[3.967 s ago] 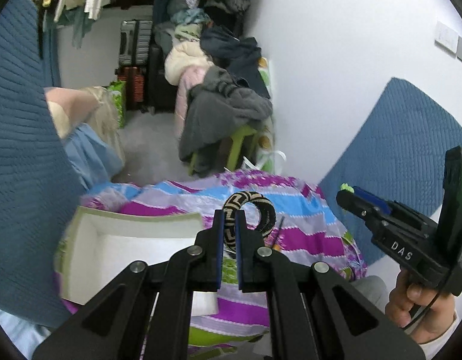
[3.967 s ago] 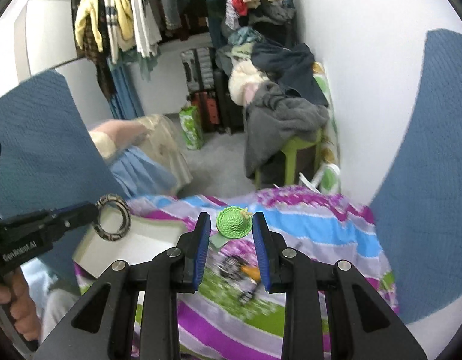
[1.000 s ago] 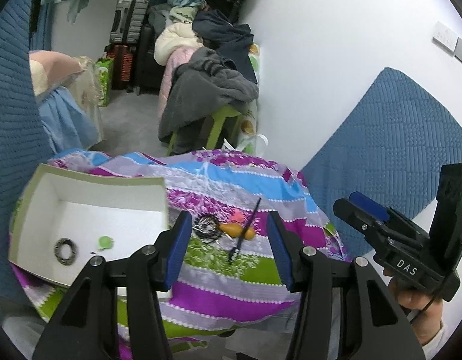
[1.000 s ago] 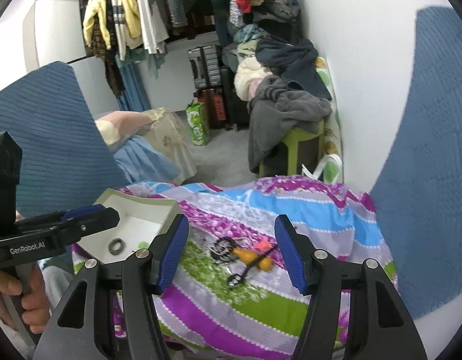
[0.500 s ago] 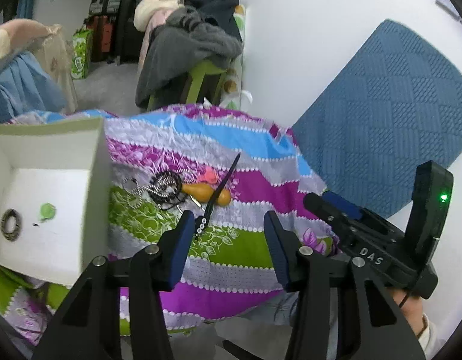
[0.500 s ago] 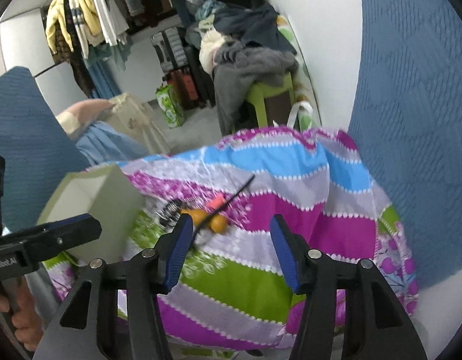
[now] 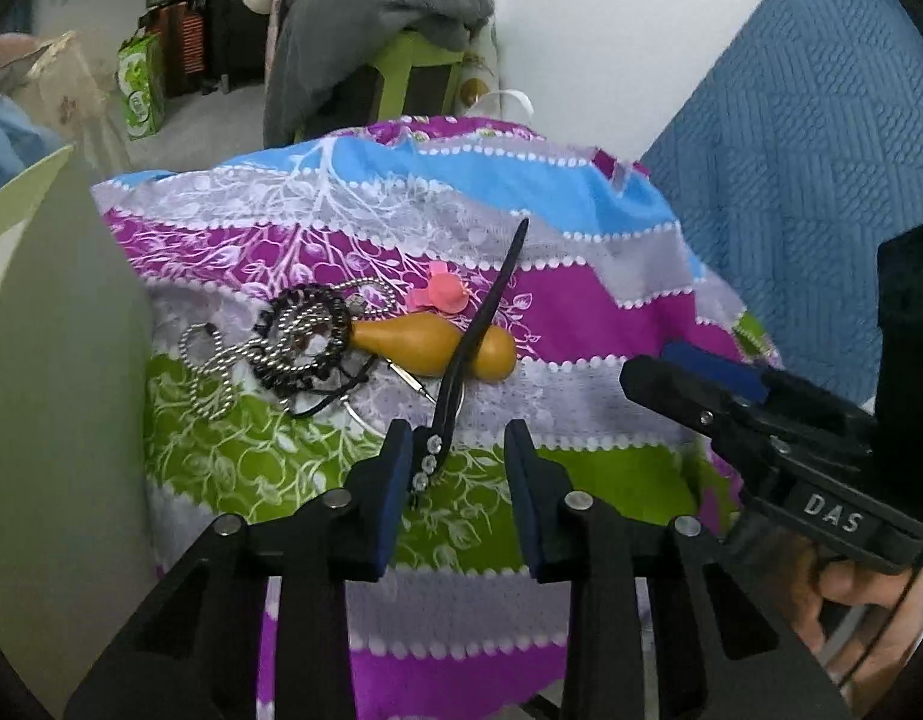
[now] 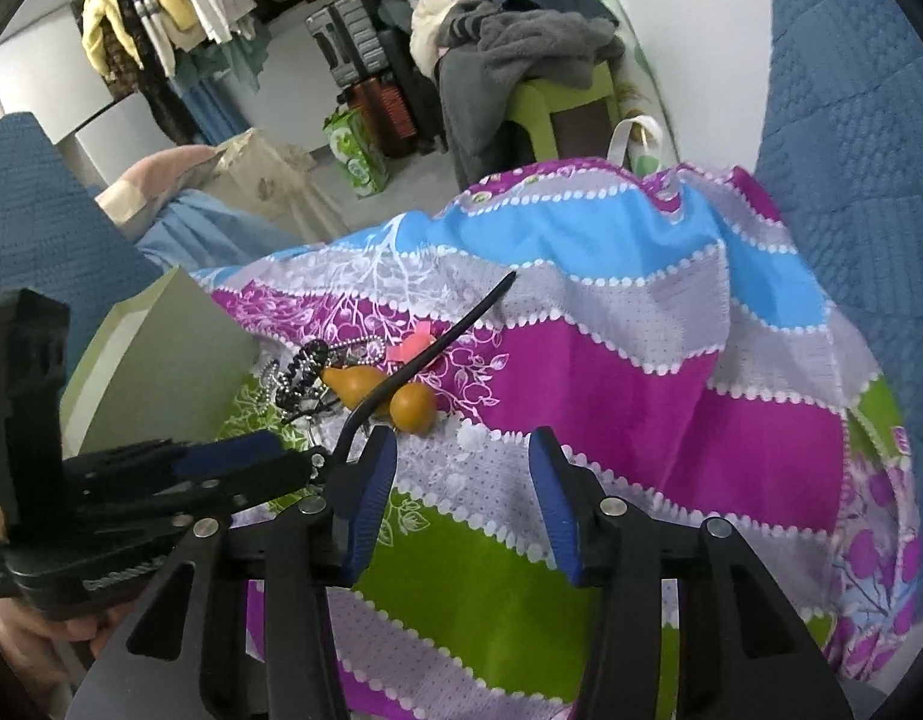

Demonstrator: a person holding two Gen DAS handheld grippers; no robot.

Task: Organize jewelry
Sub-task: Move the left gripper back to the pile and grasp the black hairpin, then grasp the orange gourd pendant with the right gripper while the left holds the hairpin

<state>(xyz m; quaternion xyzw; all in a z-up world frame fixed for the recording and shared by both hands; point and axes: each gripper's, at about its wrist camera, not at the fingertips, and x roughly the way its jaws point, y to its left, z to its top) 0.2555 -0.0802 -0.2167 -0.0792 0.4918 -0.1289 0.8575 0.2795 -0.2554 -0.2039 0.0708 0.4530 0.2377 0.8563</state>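
Note:
A long black hair stick (image 7: 480, 324) with rhinestones at its near end lies across an orange gourd pendant (image 7: 437, 348) on the striped cloth (image 7: 581, 312). Beside it lie a silver ball chain with a dark bead bracelet (image 7: 293, 342) and a small pink piece (image 7: 442, 294). My left gripper (image 7: 458, 468) is open, its jaws either side of the stick's rhinestone end. My right gripper (image 8: 461, 486) is open and empty above the cloth, right of the gourd (image 8: 410, 405). The hair stick (image 8: 437, 342) also shows in the right wrist view.
A white box (image 7: 47, 360) with a pale green rim stands at the left, its side wall close to the jewelry. Blue padded panels (image 7: 821, 168) flank the cloth. Clothes piled on a green stool (image 7: 401, 54), suitcases and hanging garments fill the room behind.
Both grippers have come down and closer to the jewelry pile. The left gripper now straddles the hair stick's near end. The box interior has left the view.

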